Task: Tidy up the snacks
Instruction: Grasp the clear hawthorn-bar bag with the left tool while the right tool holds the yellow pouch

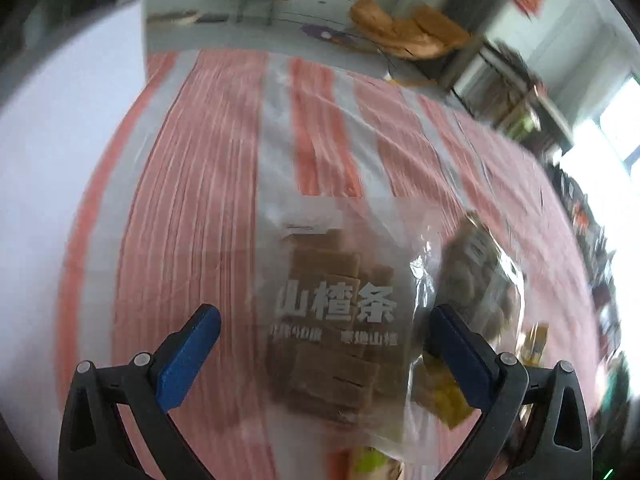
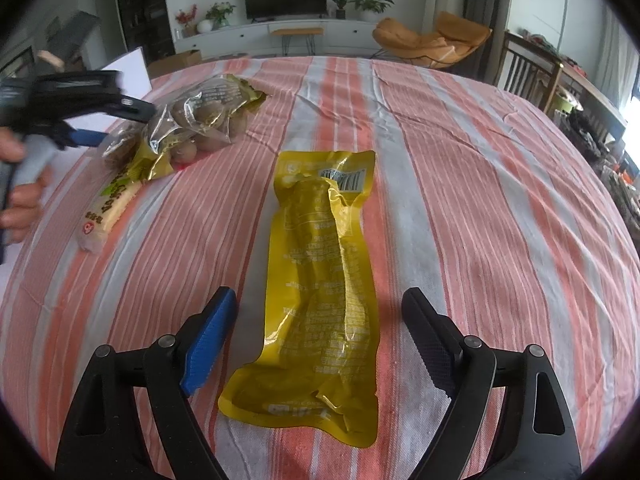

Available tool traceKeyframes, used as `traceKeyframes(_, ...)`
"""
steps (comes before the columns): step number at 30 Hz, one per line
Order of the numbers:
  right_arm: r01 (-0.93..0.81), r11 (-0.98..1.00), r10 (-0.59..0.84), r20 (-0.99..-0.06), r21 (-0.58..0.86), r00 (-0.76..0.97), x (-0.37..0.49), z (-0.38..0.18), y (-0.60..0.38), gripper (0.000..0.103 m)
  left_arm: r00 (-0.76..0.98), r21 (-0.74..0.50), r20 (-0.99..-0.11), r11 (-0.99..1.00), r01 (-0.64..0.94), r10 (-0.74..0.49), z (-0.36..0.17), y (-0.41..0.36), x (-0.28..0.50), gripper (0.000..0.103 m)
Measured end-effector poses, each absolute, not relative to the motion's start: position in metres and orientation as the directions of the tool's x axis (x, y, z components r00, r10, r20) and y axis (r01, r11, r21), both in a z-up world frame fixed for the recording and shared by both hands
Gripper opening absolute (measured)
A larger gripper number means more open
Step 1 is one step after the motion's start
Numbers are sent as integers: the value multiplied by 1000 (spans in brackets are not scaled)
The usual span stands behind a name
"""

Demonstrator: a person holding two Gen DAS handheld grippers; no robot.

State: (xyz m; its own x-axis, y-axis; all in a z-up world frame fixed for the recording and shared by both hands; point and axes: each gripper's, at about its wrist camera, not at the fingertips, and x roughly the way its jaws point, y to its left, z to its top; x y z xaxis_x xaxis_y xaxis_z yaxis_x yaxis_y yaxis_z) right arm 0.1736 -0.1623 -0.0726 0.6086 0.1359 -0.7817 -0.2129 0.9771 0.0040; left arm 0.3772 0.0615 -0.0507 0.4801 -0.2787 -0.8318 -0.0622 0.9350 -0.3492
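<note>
In the left wrist view my left gripper is open above a clear bag of brown hawthorn strips that lies between its fingers. A clear bag of round brown snacks lies just to its right. In the right wrist view my right gripper is open, its fingers on either side of a long yellow vacuum pack lying flat on the striped cloth. The left gripper shows at far left beside the round-snack bag and a pale stick-shaped pack.
The table wears a red-and-white striped cloth. A white box stands at its far left edge. Chairs stand at the right, an orange lounge chair behind.
</note>
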Motion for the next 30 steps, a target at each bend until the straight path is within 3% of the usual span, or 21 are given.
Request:
traceKeyframes(1, -212, 977, 136, -782, 4, 609, 173, -73, -163, 87, 520, -368, -809, 926, -85, -274, -50, 66, 371, 83)
traceKeyframes(4, -212, 977, 136, -782, 5, 608, 174, -73, -163, 87, 541, -364, -803, 925, -112, -250, -50, 72, 353, 55)
traceKeyframes(9, -206, 979, 132, -782, 4, 610, 173, -73, -164, 87, 512, -285, -841, 948, -142, -176, -46, 72, 272, 53)
traceKeyframes(12, -203, 979, 130, -782, 4, 610, 174, -73, -165, 87, 492, -182, -865, 977, -115, -103, -46, 65, 206, 54)
traceKeyframes(14, -202, 979, 129, -782, 4, 610, 174, -72, -165, 87, 495, -138, -866, 985, -106, -69, -49, 60, 168, 66)
traceKeyframes(16, -202, 979, 129, -782, 4, 610, 174, -72, -165, 87, 494, -131, -866, 987, -90, -70, -57, 57, 150, 87)
traceKeyframes(19, -202, 979, 129, -782, 4, 610, 174, -72, -165, 87, 533, -78, -845, 995, -68, -30, -64, 57, 144, 96)
traceKeyframes(22, -202, 979, 130, -782, 6, 610, 174, -72, -165, 88, 560, -42, -828, 996, -80, 10, -68, 57, 148, 103)
traceKeyframes(30, -193, 981, 123, -783, 4, 610, 174, -72, -167, 90, 582, -21, -812, 996, -90, 36, -70, 58, 151, 103)
